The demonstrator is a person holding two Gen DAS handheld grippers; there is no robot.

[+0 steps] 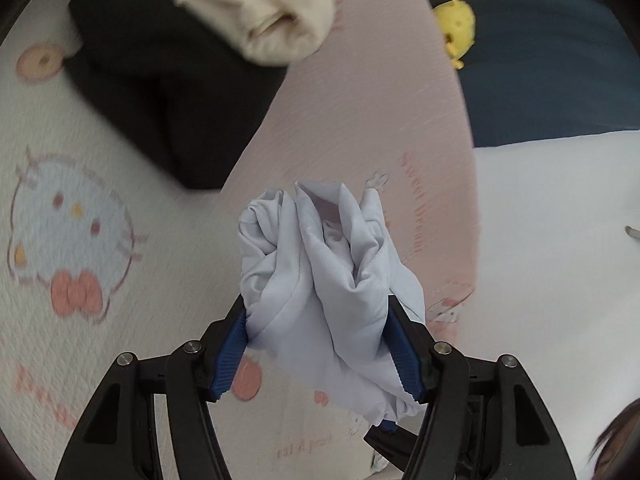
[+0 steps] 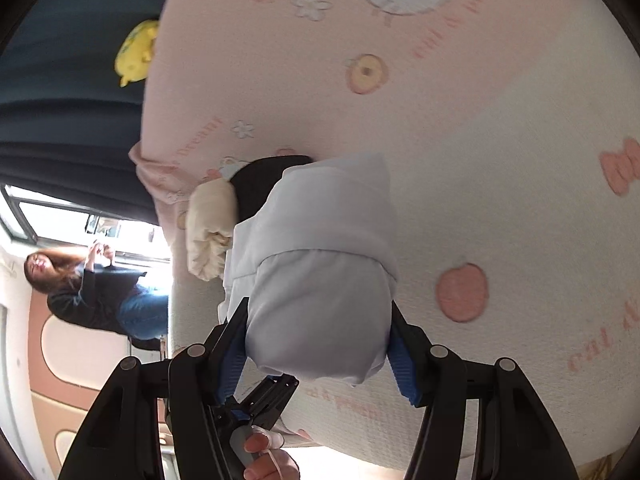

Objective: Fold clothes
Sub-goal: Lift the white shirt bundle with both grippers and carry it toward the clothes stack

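Note:
A pale blue-white garment [image 1: 320, 272] is bunched into a roll and held above the bed. My left gripper [image 1: 316, 320] is shut on one end of it, its blue pads [image 1: 230, 356] pressing the cloth. My right gripper [image 2: 320, 328] is shut on the other end of the same garment [image 2: 320, 280], which looks smooth and folded from this side. The left gripper [image 2: 260, 400] and the hand holding it show below in the right wrist view.
The bed has a pink and white cartoon-cat sheet [image 1: 80, 240]. A folded black garment [image 1: 160, 80] and a rolled cream garment [image 1: 248, 8] lie on it. A yellow plush toy [image 1: 456, 28] sits by the dark blue headboard. A seated person [image 2: 80, 280] is beside the bed.

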